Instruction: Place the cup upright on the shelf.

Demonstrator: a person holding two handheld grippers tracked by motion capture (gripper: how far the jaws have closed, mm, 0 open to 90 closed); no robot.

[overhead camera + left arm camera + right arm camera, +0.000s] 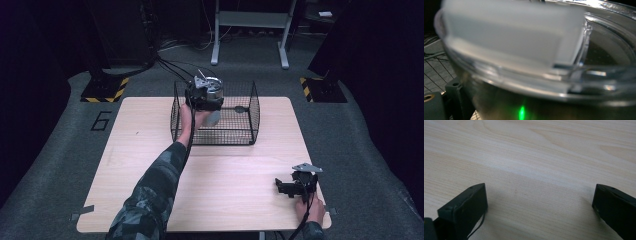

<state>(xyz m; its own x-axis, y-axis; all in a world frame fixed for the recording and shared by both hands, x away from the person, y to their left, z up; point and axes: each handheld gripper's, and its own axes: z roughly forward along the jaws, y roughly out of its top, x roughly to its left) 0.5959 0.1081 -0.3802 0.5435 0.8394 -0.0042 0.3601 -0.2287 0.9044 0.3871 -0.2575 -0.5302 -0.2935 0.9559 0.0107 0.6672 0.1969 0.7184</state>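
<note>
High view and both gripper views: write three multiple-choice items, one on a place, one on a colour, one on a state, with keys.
1. Where is the left claw?
A. over the wire basket
B. at the table's near right corner
C. on the floor

2. What colour is the wire basket?
A. white
B. black
C. red

3. How do the right claw's jaws stand?
A. shut on a cup
B. shut on nothing
C. open, nothing between

Key: 1 A, it holds the metal cup with its clear lid there; 2 B, dark mesh; 3 C, bare table shows between them.

Wooden table [150, 165] with black wire basket [240, 131]
</note>
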